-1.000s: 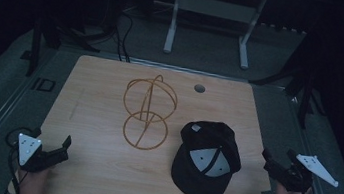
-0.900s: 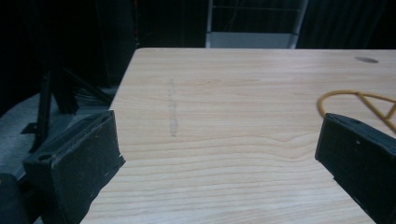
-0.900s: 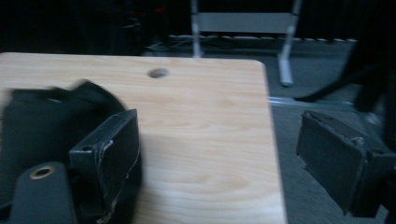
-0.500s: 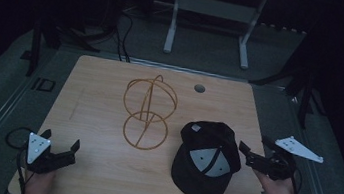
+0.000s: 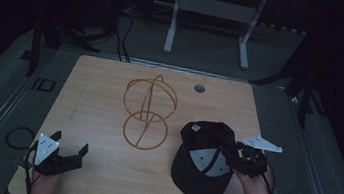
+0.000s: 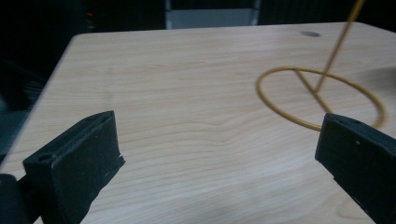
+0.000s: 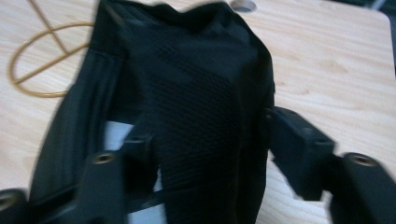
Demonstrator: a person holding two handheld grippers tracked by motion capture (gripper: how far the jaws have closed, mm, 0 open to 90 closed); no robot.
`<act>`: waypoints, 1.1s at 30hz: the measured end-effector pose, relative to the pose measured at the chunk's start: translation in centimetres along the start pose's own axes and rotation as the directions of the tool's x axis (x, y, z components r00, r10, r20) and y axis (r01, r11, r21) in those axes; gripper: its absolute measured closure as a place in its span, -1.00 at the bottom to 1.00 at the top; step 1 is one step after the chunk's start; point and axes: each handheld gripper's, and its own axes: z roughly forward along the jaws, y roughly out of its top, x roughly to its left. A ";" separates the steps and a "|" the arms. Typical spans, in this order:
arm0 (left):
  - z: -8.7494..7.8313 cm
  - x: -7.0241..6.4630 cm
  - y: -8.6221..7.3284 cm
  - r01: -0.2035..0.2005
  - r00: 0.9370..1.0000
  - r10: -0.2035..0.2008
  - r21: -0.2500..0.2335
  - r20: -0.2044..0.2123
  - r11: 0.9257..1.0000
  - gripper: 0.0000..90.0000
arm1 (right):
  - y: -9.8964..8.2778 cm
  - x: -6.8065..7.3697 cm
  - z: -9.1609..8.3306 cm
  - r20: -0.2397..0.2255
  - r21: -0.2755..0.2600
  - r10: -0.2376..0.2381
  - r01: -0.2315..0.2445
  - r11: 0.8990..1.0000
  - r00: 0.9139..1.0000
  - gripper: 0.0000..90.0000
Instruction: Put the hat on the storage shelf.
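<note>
Dark floor, cables and a pale metal frame (image 5: 211, 11) surround the light wooden desk (image 5: 98, 102), which has a small round grommet hole (image 5: 200, 88) near its far edge. Taking the gold wire stand (image 5: 148, 111) at the middle of the desk as the landmark: it is made of an upright hoop on a flat ring base, and the black cap (image 5: 204, 159) lies just to its right and nearer the person, upside down with its pale inner lining showing. The right tool (image 5: 230, 155) sits at the cap's right edge, on the side away from the stand, its jaws having just been closing with the cap's black mesh wall between them; in the right gripper view one jaw is inside the cap and the other outside against the fabric (image 7: 205, 107), so the tool grips the cap (image 7: 187, 93). The left tool (image 5: 69, 150) hovers over the near-left corner of the desk, well apart from the stand and to its left, with its jaws spread wide and nothing between them; in the left gripper view the stand's ring base (image 6: 317, 98) lies ahead of its right jaw
</note>
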 end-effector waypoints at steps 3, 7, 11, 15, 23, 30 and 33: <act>0.2 -0.1 -0.1 -0.001 1.000 0.001 0.008 0.010 1.000 -0.99 | -0.5 -0.2 0.6 0.023 0.012 0.013 -0.013 1.000 1.000 0.44; 0.4 -0.1 -0.1 0.011 1.000 -0.012 0.031 0.025 0.999 -0.99 | -0.7 -0.4 0.7 0.046 0.005 0.021 -0.021 1.000 0.999 0.93; 0.7 -0.3 -0.1 0.024 0.999 -0.026 0.051 0.032 0.998 -0.99 | -0.6 -0.7 0.4 0.035 -0.015 0.044 -0.044 0.999 0.998 0.97; 1.0 -0.8 0.4 0.039 0.996 -0.045 0.075 0.073 0.996 -0.99 | 0.0 -0.5 -0.7 0.017 -0.056 0.051 -0.050 0.997 0.999 0.98; 0.7 -3.7 2.4 0.000 0.984 -0.012 0.063 0.176 0.998 -0.99 | 2.4 -0.2 -3.5 0.007 -0.154 0.038 -0.036 0.987 0.999 0.98; 0.3 -6.6 4.6 -0.054 0.965 0.046 0.025 0.257 0.998 -0.99 | 4.1 0.2 -5.1 0.007 -0.210 0.019 -0.017 0.978 1.000 0.98; 0.1 -7.9 5.4 -0.081 0.955 0.080 -0.007 0.287 0.997 -0.99 | 4.6 0.3 -5.5 0.010 -0.224 0.012 -0.009 0.974 1.000 0.98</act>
